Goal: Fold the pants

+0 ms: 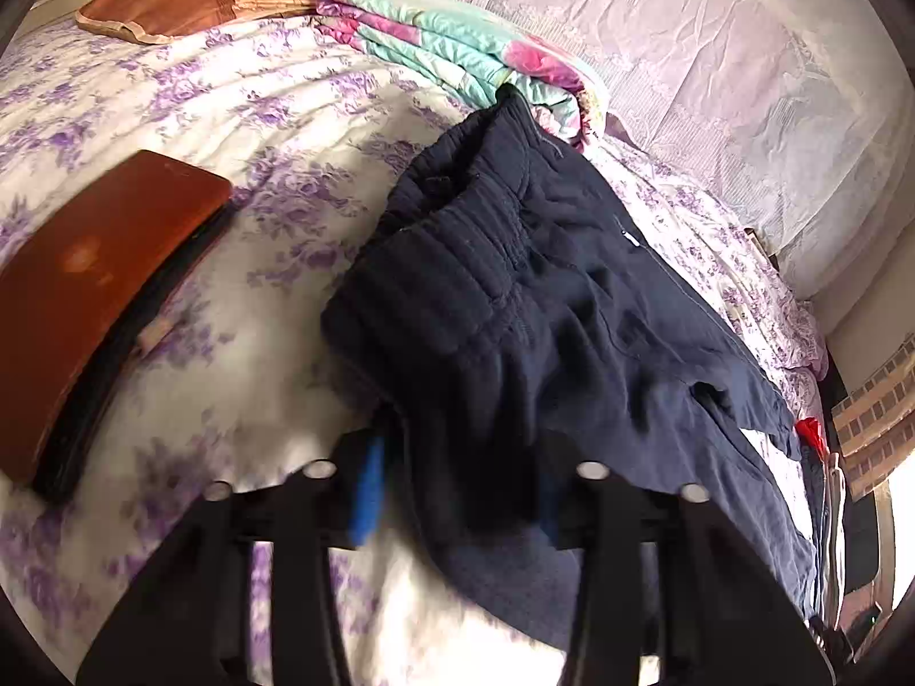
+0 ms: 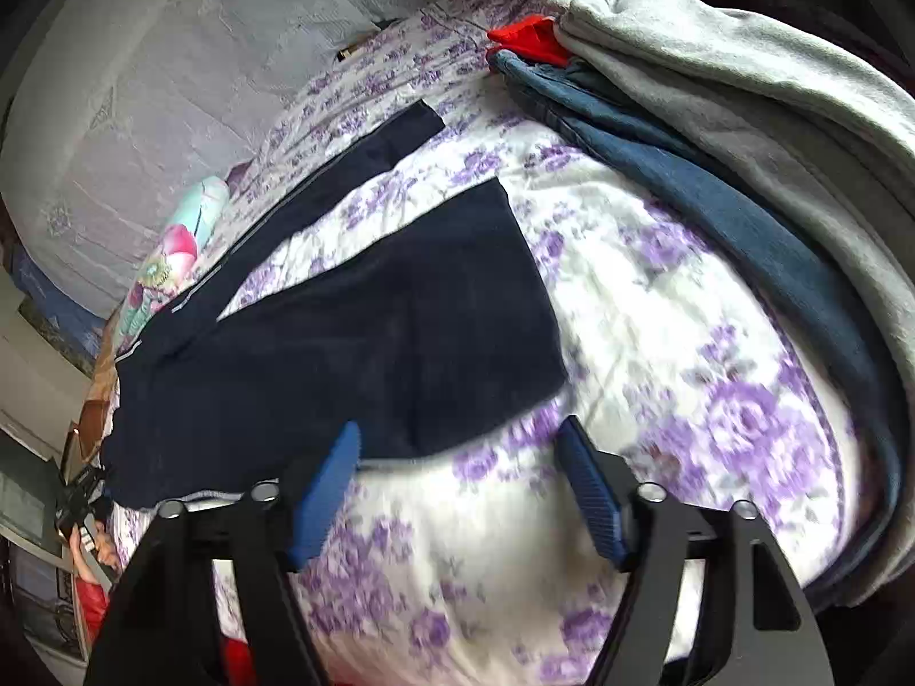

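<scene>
The left claw (image 1: 457, 491) is clenched on the waist end of the dark navy pants (image 1: 549, 297), cloth bunched between its blue pads (image 1: 366, 491). The right claw (image 2: 457, 486) stands released, nothing between its ribbed blue pads (image 2: 589, 497), poised just beside the hem edge of the nearer leg. The pants lie across the bed's white sheet with purple flowers (image 2: 657, 308), their two legs spread apart in a V. Bare sheet lies open under and to the right of the right claw, up to a stack of folded blue and grey clothes (image 2: 715, 131). Left of the waistband is open sheet, then a flat reddish-brown case (image 1: 97, 291); beyond it a folded pink-and-mint quilt (image 1: 452, 40) touches the waistband's far corner.
</scene>
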`<act>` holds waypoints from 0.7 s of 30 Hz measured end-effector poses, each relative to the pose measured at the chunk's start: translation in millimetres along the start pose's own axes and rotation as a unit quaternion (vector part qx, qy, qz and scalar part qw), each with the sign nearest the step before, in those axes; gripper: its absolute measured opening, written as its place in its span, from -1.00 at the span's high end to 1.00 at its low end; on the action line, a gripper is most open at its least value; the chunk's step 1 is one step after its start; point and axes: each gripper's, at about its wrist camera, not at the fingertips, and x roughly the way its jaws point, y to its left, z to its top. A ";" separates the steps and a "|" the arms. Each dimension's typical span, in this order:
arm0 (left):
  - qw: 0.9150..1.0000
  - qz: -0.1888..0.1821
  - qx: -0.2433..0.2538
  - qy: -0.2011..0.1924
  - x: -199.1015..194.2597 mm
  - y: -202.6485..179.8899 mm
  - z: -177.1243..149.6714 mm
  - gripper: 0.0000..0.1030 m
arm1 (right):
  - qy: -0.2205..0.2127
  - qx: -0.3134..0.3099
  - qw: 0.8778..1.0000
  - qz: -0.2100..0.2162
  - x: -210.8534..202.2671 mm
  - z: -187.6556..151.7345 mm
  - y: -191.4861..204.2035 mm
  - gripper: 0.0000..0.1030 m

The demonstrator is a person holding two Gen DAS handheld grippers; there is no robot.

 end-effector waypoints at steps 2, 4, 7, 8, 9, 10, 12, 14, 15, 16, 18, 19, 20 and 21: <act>1.000 -0.001 -0.001 -0.006 -9.3 0.2 -2.2 0.50 | -0.008 0.020 1.000 0.023 13.1 12.3 -3.6 0.72; 1.000 -0.003 0.002 -0.011 -21.3 0.3 -4.7 0.51 | -0.026 0.016 0.999 0.032 12.1 26.3 -1.2 0.75; 1.000 -0.003 0.014 0.000 -27.0 3.0 -10.7 0.47 | -0.034 -0.039 0.999 -0.006 4.3 39.6 5.7 0.69; 1.000 0.007 0.018 0.011 -24.0 4.7 -13.1 0.29 | -0.010 -0.047 0.999 -0.022 10.1 40.5 2.6 0.56; 0.999 0.024 0.022 0.020 -21.2 6.8 -15.7 0.16 | 0.020 -0.060 0.996 -0.057 17.9 38.3 0.4 0.18; 0.999 0.038 0.027 0.019 -22.9 9.7 -19.1 -0.05 | 0.024 -0.069 0.994 -0.081 18.8 34.9 -2.3 0.14; 0.998 0.056 0.038 0.007 -33.0 9.5 -21.7 -0.35 | -0.017 -0.080 0.990 -0.116 2.4 28.8 0.0 -0.01; 0.992 0.099 0.069 -0.029 -54.4 0.1 -22.5 -0.51 | -0.102 -0.112 0.972 -0.181 -22.5 28.5 18.4 -0.01; 0.989 0.117 0.084 -0.045 -61.9 -5.9 -22.5 -0.51 | -0.134 -0.133 0.963 -0.194 -30.1 29.7 30.4 -0.02; 0.981 0.144 0.107 -0.073 -72.3 -17.4 -21.3 -0.51 | -0.155 -0.156 0.955 -0.197 -34.1 31.7 45.1 -0.06; 0.970 0.156 0.148 -0.115 -83.7 -46.7 -17.5 -0.55 | -0.169 -0.200 0.952 -0.161 -28.6 37.5 80.1 -0.24; 0.968 0.147 0.164 -0.119 -82.9 -57.9 -14.8 -0.63 | -0.169 -0.215 0.951 -0.142 -21.4 41.5 94.0 -0.38; 0.967 0.133 0.181 -0.122 -79.2 -72.7 -13.8 -0.70 | -0.165 -0.231 0.951 -0.122 -9.0 42.8 112.8 -0.42; 0.964 0.121 0.199 -0.125 -70.2 -89.3 -14.5 -0.73 | -0.157 -0.244 0.951 -0.105 4.9 41.9 127.9 -0.43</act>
